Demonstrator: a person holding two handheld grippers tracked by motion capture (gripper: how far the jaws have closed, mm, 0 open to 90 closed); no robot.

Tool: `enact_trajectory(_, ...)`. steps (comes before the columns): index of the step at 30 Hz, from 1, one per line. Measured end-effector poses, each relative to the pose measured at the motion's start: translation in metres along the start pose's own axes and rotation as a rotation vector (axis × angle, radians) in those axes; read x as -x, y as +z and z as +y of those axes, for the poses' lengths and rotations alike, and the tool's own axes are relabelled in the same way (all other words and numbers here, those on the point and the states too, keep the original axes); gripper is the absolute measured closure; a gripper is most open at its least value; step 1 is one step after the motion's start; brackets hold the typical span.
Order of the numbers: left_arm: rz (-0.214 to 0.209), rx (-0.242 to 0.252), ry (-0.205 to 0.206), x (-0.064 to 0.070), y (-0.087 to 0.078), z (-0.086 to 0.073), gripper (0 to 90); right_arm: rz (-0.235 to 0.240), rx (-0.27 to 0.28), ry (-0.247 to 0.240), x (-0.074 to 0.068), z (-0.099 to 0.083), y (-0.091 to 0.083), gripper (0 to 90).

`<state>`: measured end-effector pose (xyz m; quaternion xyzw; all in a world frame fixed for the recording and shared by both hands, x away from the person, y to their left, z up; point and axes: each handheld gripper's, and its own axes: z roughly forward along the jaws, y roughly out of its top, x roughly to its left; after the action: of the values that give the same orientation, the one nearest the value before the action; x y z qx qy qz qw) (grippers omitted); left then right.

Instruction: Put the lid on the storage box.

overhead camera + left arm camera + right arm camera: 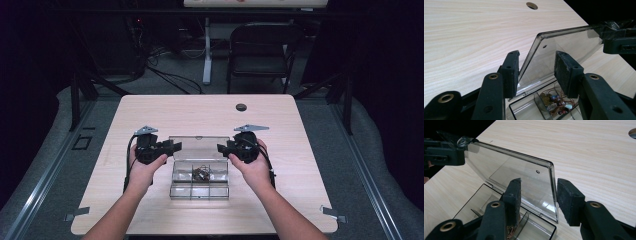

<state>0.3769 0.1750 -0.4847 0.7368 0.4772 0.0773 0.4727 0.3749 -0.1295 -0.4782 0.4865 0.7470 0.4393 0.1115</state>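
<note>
Fingers of the left gripper [174,146] and right gripper [222,147] stand apart, straddling the raised lid [198,148] of the compartment box [199,192]; next, swing it shut.

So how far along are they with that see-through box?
The clear plastic compartment box already stands open, its hinged clear lid raised. Both the left hand-held gripper and the right hand-held gripper have open jaws straddling the lid's side edges. The small tangle of wired parts inside remains untouched.
</note>
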Motion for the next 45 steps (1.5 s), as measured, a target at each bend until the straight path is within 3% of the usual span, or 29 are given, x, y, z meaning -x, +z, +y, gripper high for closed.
enact_trajectory(17,0.002,0.015,0.027,0.005,-0.006,-0.008,55.1,0.013,0.018,-0.005,-0.005,-0.001,-0.008,55.2)
enact_trajectory(32,0.0,0.03,0.035,0.008,-0.015,-0.015,55.0,0.009,0.029,-0.042,-0.01,-0.008,-0.014,54.7)
enact_trajectory(45,0.003,0.024,0.07,0.011,-0.022,-0.017,56.5,0.012,0.034,-0.07,-0.014,-0.011,-0.02,54.2)
